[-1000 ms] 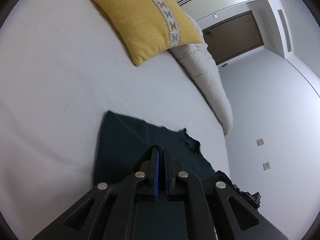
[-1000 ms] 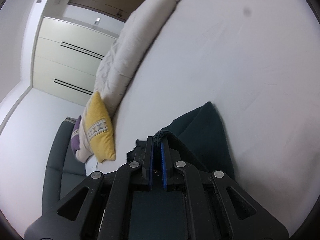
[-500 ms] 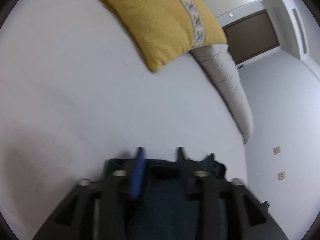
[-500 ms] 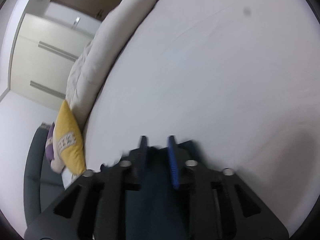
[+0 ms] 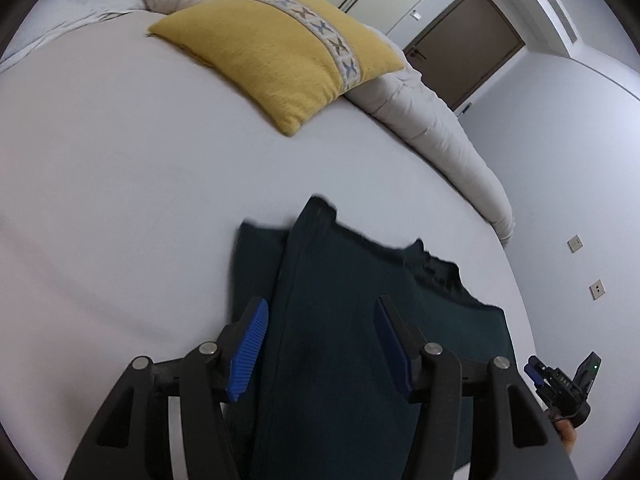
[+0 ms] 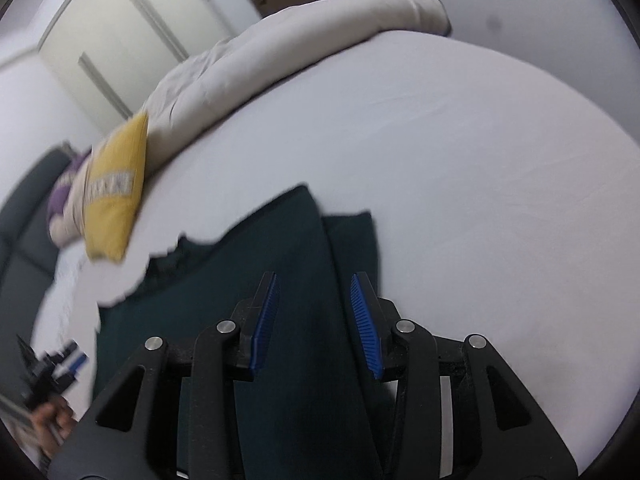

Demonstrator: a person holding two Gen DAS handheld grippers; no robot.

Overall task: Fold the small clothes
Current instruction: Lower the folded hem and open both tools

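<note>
A: Left gripper (image 5: 318,344) first: blue ribbed pads wide apart and opening, the dark teal knit garment (image 5: 360,320) lying under the gap, nothing pinched.

B: Same on the right gripper (image 6: 314,320). Jaws apart and opening, cloth beneath them but the pads aren't pressing it.

A: So the garment sits flat on the white bedsheet (image 5: 120,180), one panel lapped over another, a fold line running away from the left gripper. I'd judge one fold laid down and more folding or squaring-up left.

B: Agreed. The far edge looks ragged and uneven, and a narrow strip pokes out on the outer side.

A: Room to work? Plenty of bare sheet ahead and outward.

B: The yellow woven cushion with the patterned band (image 5: 280,52) and the rolled beige duvet (image 6: 280,52) sit well apart, along the far edge.
</note>
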